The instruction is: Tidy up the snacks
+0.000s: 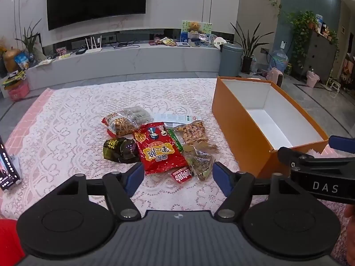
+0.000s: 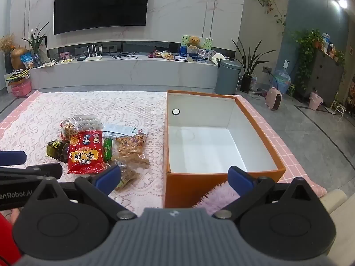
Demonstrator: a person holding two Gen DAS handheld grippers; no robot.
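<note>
My left gripper (image 1: 178,177): jaws spread wide, blue pads (image 1: 135,178) apart, gripping nothing. My right gripper (image 2: 174,178): likewise spread, pads (image 2: 240,178) clear, nothing between them. Both held level, side by side, right one just beside left.

Colours and patterns: white floral lace cloth (image 1: 66,137) over a pink checked cover (image 2: 288,141) on the desk; rectangular cardboard box (image 2: 261,124), orange outside, plain white inside; glossy red snack packet (image 1: 159,148) with yellow lettering; dark green-black wrapped packet (image 1: 119,150); clear bag of golden-brown snacks (image 1: 121,124); black tongs with blue pads (image 1: 135,177).
</note>
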